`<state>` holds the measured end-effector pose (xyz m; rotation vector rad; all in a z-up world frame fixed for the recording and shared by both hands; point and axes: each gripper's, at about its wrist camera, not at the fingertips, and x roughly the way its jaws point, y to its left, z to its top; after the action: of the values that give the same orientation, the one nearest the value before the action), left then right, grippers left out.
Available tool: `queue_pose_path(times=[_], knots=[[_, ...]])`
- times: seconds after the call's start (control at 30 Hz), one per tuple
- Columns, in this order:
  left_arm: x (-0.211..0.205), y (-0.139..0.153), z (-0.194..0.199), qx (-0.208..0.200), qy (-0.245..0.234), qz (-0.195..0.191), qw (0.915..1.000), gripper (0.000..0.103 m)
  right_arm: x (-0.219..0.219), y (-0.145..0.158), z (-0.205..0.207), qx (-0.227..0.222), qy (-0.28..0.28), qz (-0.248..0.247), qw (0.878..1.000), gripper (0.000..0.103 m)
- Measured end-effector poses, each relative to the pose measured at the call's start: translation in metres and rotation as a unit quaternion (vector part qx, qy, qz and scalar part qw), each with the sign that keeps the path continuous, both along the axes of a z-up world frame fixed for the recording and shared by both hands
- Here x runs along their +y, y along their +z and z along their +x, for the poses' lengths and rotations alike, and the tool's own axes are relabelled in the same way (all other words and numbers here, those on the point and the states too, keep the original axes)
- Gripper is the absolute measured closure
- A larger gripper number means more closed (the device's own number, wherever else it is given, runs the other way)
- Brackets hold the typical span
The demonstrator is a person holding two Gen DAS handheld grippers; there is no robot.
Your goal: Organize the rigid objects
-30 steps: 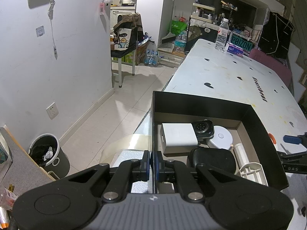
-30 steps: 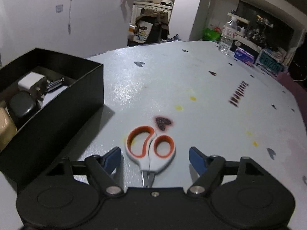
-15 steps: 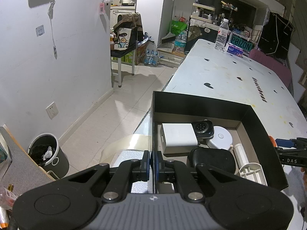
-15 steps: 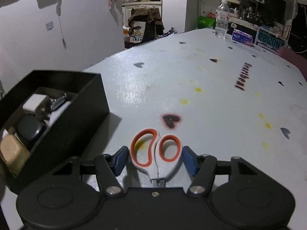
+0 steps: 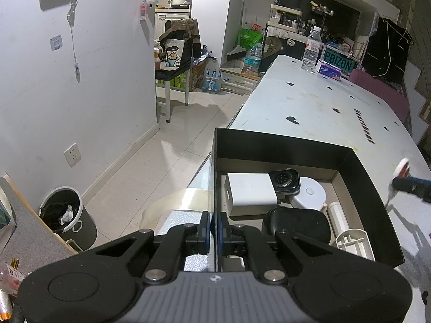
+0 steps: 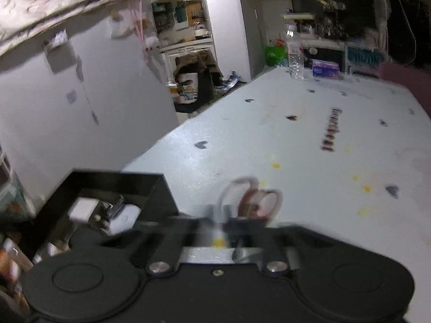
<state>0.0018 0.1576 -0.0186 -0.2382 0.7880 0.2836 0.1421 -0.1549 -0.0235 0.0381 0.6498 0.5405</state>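
A black box [image 5: 282, 140] stands at the near left corner of the white table [image 5: 317, 105]. My left gripper [image 5: 213, 231] is shut on its left wall. Inside lie a white charger block [image 5: 250, 191], a black smartwatch [image 5: 285, 181], a white round device [image 5: 309, 195] and a black case [image 5: 296, 228]. In the blurred right wrist view, the jaws of my right gripper [image 6: 231, 223] are closing tight on the white-and-orange scissors [image 6: 250, 199]. The scissors hang above the table, right of the box [image 6: 150, 188]. From the left wrist view, the scissors [image 5: 401, 169] show past the box's right wall.
A water bottle [image 5: 309, 51] and a tissue pack [image 5: 328, 70] stand at the table's far end. A clear plastic strip [image 5: 172, 202] curls off the table's left edge. On the floor to the left stands a waste bin [image 5: 67, 215].
My right gripper has shut on the scissors, lifted them off the table and rolled. The left gripper and the box have not moved.
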Motion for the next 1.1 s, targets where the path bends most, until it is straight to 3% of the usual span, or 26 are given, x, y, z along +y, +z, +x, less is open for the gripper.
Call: queue_pose_path(times=[0.1,0.3,0.57,0.67,0.83,1.1], knots=[[-0.001,0.000,0.000,0.000,0.000,0.000,1.0000,0.098,-0.008,0.004,0.000,0.000,-0.021,0.017,1.000,0.102],[-0.001,0.000,0.000,0.000,0.000,0.000,1.0000,0.098,-0.004,-0.008,0.009,0.023,-0.028,-0.007,0.999,0.099],[-0.001,0.000,0.000,0.000,0.000,0.000,1.0000,0.098,-0.002,-0.029,0.049,0.066,-0.118,-0.014,0.991,0.033],[-0.001,0.000,0.000,0.000,0.000,0.000,1.0000,0.098,0.003,-0.032,0.057,0.036,-0.096,-0.038,0.994,0.021],[-0.001,0.000,0.000,0.000,0.000,0.001,1.0000,0.098,0.008,-0.044,0.071,0.008,-0.055,-0.095,0.994,0.017],[-0.001,-0.001,0.000,0.000,-0.001,0.004,1.0000,0.098,0.004,-0.062,0.086,0.017,-0.024,-0.101,0.994,0.017]])
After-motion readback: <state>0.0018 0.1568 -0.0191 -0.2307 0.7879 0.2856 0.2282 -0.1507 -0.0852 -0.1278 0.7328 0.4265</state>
